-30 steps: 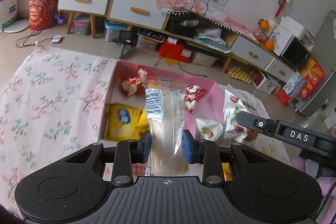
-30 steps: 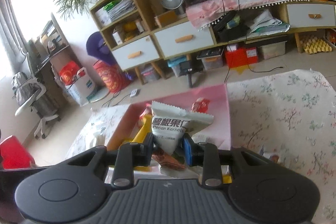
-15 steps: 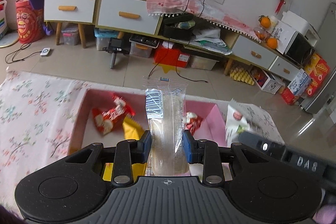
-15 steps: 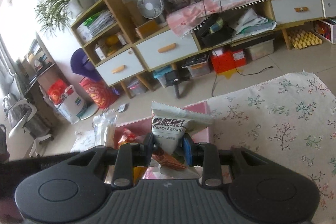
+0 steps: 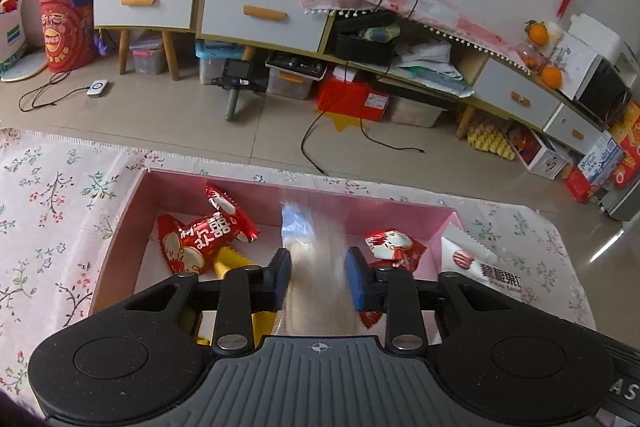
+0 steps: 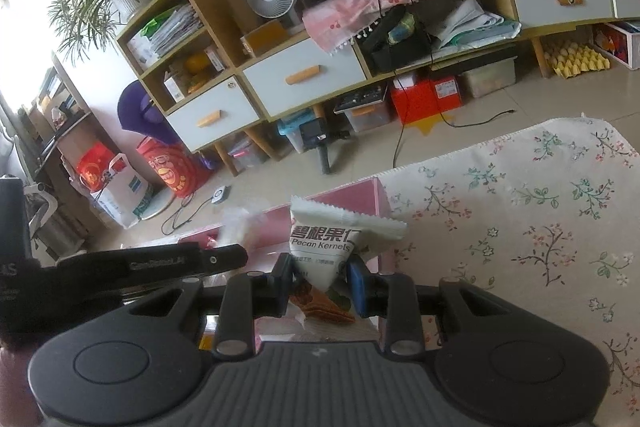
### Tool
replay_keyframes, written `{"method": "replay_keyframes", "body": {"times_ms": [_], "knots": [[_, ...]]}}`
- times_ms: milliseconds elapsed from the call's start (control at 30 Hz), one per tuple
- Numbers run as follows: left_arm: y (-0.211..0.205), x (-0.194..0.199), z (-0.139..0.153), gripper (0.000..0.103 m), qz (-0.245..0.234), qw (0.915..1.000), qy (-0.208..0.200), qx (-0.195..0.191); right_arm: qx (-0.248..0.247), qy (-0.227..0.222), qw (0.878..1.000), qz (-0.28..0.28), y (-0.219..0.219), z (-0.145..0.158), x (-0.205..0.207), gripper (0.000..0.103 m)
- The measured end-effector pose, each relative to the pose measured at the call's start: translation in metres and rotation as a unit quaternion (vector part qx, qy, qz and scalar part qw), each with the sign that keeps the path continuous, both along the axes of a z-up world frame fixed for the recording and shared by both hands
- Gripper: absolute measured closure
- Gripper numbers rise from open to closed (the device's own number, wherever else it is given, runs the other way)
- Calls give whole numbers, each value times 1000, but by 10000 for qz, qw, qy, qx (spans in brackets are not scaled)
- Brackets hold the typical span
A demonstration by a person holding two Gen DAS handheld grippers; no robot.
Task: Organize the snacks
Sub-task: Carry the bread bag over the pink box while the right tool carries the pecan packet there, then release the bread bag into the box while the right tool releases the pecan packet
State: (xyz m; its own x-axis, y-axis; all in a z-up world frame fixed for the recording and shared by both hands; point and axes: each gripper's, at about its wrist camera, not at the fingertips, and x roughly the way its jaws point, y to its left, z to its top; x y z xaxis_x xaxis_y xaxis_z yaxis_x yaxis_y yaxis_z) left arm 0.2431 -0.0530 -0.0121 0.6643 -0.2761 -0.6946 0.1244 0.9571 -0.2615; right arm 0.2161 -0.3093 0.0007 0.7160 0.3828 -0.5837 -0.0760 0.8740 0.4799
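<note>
- Left wrist view: we hold our left gripper (image 5: 318, 277) above the open pink cardboard box (image 5: 124, 223). A clear plastic snack packet (image 5: 316, 267), blurred, sits between the fingers; we cannot tell if they grip it or have released it.
- The step seems to be dropping snacks into the box; next, we open wide and lift away.
- Our right gripper (image 6: 320, 285) is clenched on the white pecan kernel packet (image 6: 328, 247), near the box edge.
- Red foil candy bags (image 5: 200, 239) lie inside.

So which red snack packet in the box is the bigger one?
The red packet at the left of the pink box, with large white characters; the smaller red packet lies at the right.
</note>
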Motion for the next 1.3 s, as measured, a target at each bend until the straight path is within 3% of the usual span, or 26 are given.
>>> {"method": "replay_keyframes", "body": {"times_ms": [433, 700, 867, 1000, 1300], "knots": [[3, -3, -4, 75, -28, 9998, 75, 157, 31, -7, 10000, -55, 0, 3, 2, 74], [10, -20, 8, 71, -110, 9998, 108, 156, -11, -149, 9999, 23, 2, 16, -7, 59], [16, -36, 18, 53, -166, 9998, 19, 140, -54, -194, 9998, 20, 1, 23, -14, 51], [20, -50, 24, 50, -212, 9996, 2, 158, -106, -231, 9997, -2, 0, 30, -22, 44], [33, -89, 32, 23, -313, 9991, -10, 283, -262, -124, 9996, -40, 2, 40, -44, 27]]}}
